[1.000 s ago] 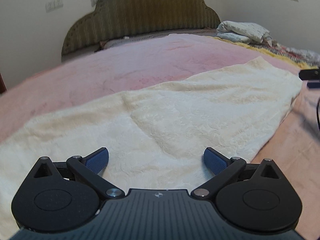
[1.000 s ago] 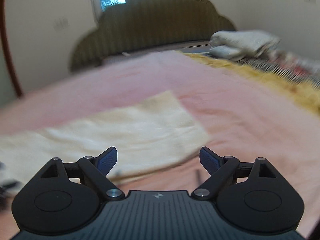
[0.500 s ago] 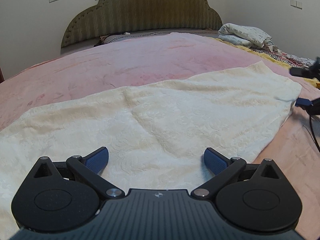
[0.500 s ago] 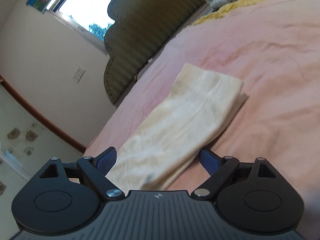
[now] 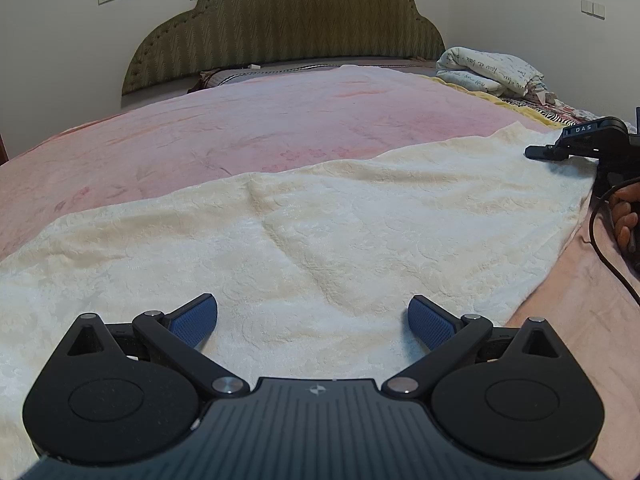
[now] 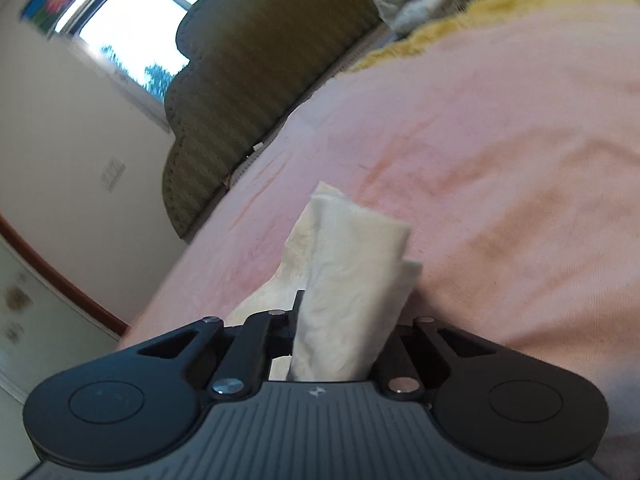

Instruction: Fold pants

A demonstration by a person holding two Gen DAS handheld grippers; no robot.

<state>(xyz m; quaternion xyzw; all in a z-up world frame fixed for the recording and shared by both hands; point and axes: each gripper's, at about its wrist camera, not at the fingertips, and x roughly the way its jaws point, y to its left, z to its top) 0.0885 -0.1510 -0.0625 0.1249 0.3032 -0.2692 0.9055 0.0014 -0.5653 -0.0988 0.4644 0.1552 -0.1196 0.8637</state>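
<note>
Meanwhile, on a pink-covered bed (image 5: 280, 128), cream fleece pants (image 5: 320, 232) lie spread flat below the green scalloped headboard (image 5: 280, 20). At left, the left tongs (image 5: 313, 318) hover low over the fabric, blue pads wide apart and empty. At right, the right tongs (image 6: 340, 344) are clamped on the pants' far end, bunching it upward off the bed.

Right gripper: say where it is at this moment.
In the left wrist view the right gripper sits at the far right, on the far end of the cream pants, which lie on the pink bedspread; it is shut on that end.
</note>
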